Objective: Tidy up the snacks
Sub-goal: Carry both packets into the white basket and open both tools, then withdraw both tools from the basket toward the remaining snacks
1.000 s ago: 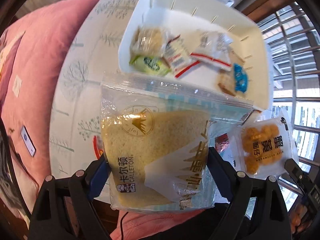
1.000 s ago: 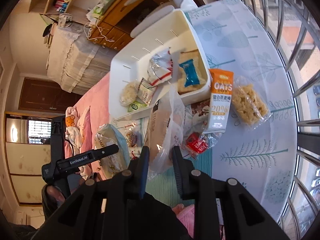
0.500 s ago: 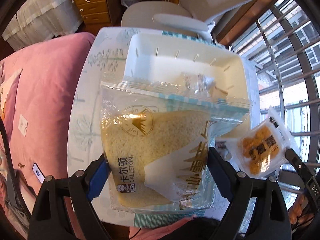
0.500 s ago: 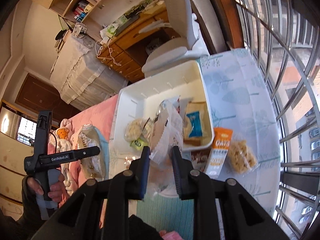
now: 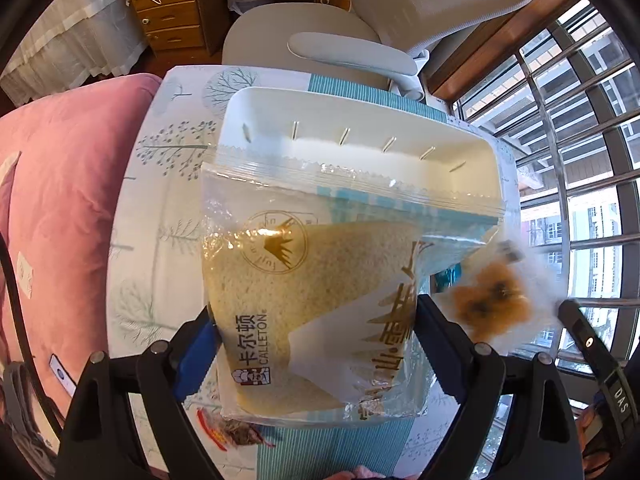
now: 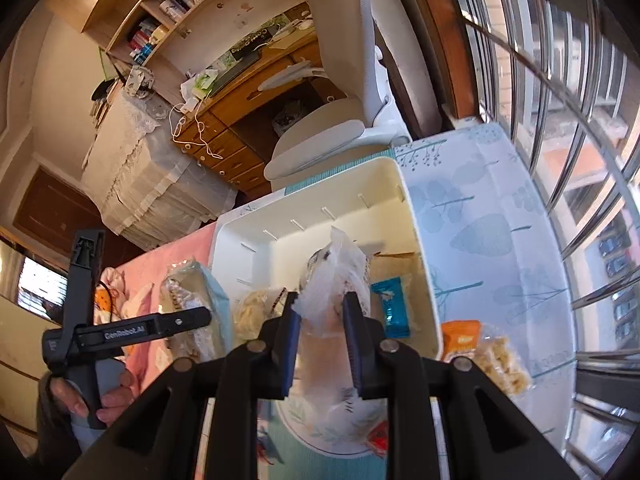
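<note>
L tongs (image 5: 316, 332) clamp bread bag (image 5: 316, 304) w/ CALLETON label, above white bin (image 5: 360, 120).

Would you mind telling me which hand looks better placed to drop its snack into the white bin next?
Probably the right. Its gripper holds a small clear-wrapped snack hanging over the white bin. The left gripper holds the wide bread bag, which covers much of the bin and seems nearer its front edge.
</note>
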